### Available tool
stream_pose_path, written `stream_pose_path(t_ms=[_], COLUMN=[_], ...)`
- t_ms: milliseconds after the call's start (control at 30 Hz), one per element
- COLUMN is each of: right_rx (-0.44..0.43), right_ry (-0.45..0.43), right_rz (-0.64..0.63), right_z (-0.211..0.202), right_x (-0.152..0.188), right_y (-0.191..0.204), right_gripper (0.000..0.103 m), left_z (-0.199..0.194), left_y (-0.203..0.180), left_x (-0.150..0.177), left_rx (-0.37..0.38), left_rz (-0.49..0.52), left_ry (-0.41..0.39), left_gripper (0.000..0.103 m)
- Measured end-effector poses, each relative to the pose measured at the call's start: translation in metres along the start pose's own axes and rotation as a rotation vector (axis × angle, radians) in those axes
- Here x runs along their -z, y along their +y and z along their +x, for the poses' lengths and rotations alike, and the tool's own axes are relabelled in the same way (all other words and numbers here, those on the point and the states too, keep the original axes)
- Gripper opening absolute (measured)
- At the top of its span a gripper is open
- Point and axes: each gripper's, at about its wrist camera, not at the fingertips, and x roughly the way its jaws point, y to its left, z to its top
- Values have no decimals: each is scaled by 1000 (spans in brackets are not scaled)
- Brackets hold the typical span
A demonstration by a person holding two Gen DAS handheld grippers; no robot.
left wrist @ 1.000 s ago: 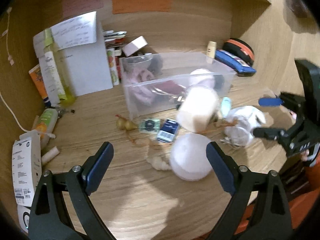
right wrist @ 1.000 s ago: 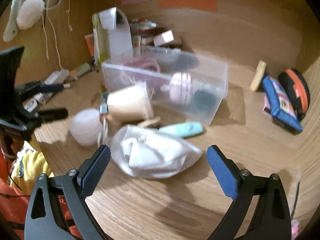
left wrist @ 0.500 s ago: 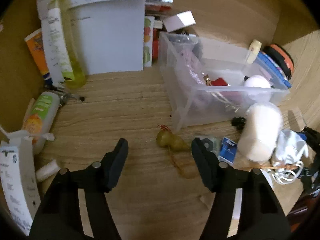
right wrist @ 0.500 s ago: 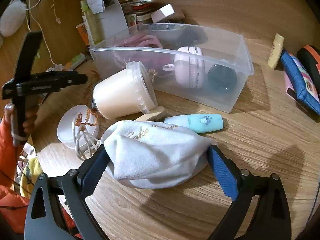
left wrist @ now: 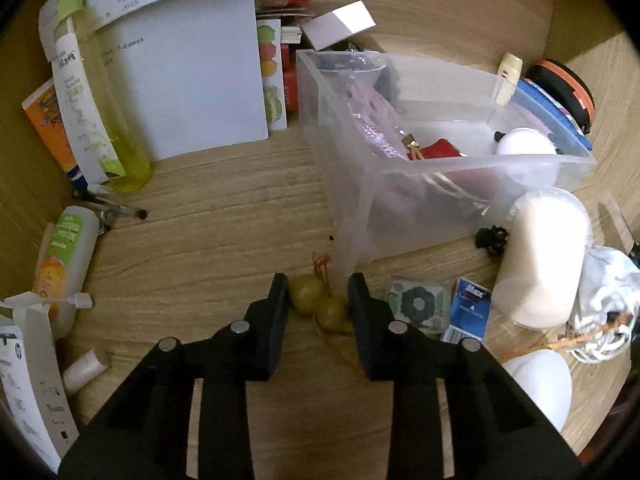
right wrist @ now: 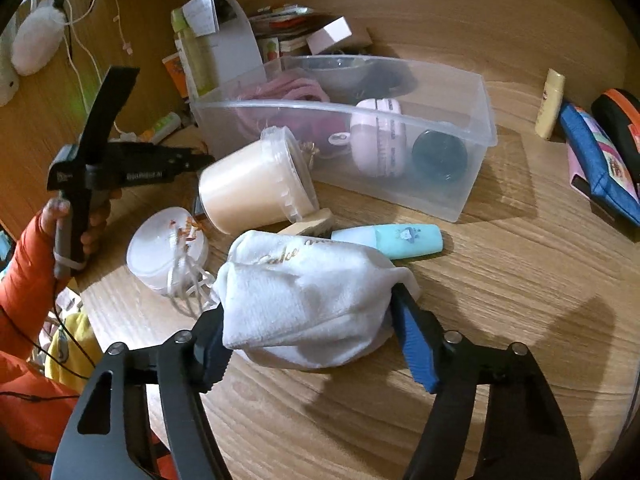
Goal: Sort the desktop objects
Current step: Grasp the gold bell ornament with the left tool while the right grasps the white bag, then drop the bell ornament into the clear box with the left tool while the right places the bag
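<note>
In the left wrist view a small olive gourd charm (left wrist: 320, 304) with orange thread lies on the wooden desk, just in front of a corner of the clear plastic bin (left wrist: 352, 184). My left gripper (left wrist: 318, 286) is closing on the charm, and both fingers touch it. In the right wrist view my right gripper (right wrist: 308, 308) is closing on a white cloth pouch (right wrist: 304, 296), whose sides bulge against both pads. The left gripper (right wrist: 200, 160) shows there too, held by a hand in an orange sleeve, left of the bin (right wrist: 340, 108).
A cream-filled tub (right wrist: 256, 188) lies on its side by the bin, beside a white round lid (right wrist: 168, 252) with cord and a teal highlighter (right wrist: 396, 236). Small packets (left wrist: 418, 302) and a black clip (left wrist: 492, 236) sit near the charm. Bottles (left wrist: 88, 112) and a pencil case (right wrist: 600, 164) line the edges.
My left gripper swung left and down to the gourd charm and its jaws narrowed around it. The right gripper's jaws came in onto the white pouch.
</note>
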Motion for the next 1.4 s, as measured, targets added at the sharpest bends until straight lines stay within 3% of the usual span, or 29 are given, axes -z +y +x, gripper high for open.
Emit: stream_pose_path(t_ms=[67,133,167,433,833,1400], right_rx=[6,12,-1,30,86,87], right_ry=[-20,-37,-36,-38,-197,-271], right_rz=[3,-1,-4,7,-9,17], right_z=[-7,-13,-18,-24,-74,-55], right_x=[-1,-5,-7,-10,-36,-108], right_y=[0,0,1,-5,-7,-33], right_gripper=[64,57,40,39,39,39], left_z=[-5,-12,-15,-57,-122,-104], left_y=[2,5,6,4,-14,-30], left_x=[1,2,3,2,-19,-76], left_rx=[-8,2,9,43,99,131], left_rz=[-12,-32,-41,-65,-22,11], left_ry=[-16,-27,-35,-139,-313,-352], left_gripper=[30,30,30,30,30,30])
